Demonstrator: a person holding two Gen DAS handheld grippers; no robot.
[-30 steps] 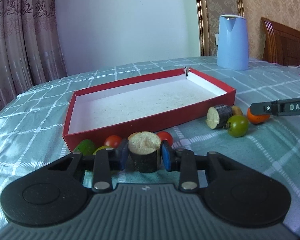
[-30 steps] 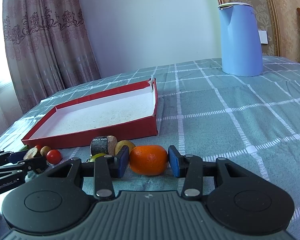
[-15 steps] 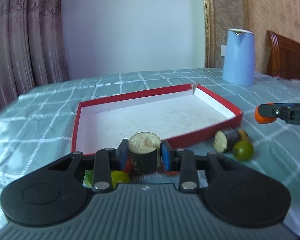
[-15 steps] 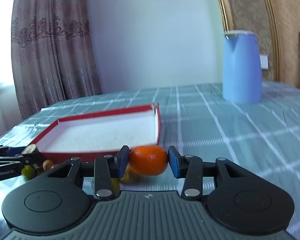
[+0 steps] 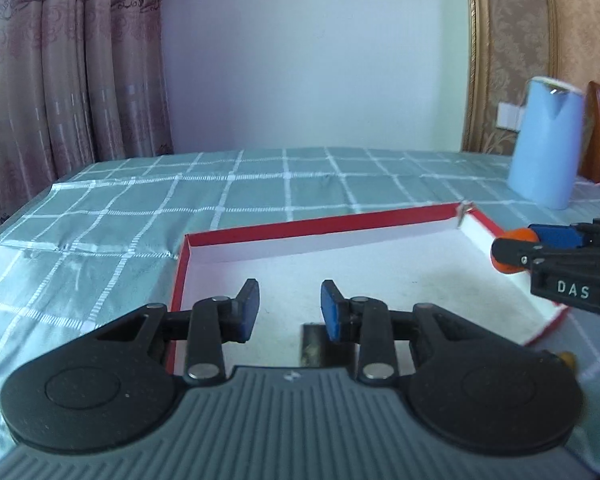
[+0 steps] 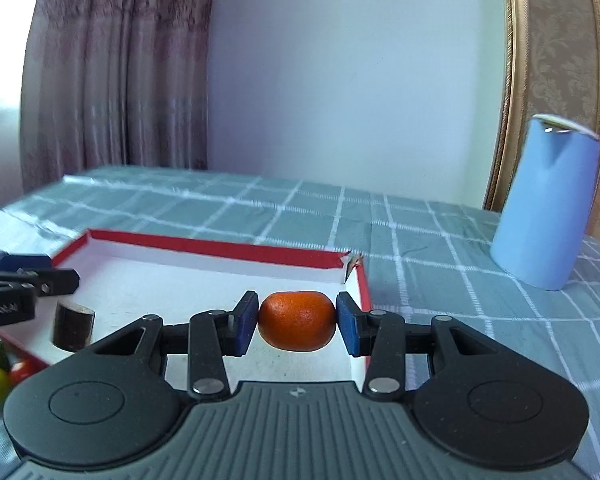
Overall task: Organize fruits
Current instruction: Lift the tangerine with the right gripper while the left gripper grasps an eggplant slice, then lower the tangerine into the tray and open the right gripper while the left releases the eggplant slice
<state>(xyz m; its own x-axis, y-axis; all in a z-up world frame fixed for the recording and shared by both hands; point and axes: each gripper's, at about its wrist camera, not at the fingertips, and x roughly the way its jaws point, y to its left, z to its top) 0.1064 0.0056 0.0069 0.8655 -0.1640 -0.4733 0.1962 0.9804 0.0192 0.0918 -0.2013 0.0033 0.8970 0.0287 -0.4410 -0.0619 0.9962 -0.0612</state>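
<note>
Blue pads on our left gripper [image 5: 288, 306] stand apart with nothing between them; the dark log-like piece [image 6: 73, 326] sits below, inside the red box [image 6: 220, 249]. Our right gripper [image 6: 297, 322] squeezes the orange [image 6: 297, 320] above the box's right end. If we let go too high, it might roll and bump the box's low wall.

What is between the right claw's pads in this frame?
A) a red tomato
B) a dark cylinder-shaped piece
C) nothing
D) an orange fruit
D: the right claw has both blue pads pressed against the orange fruit, holding it above the red box.
</note>
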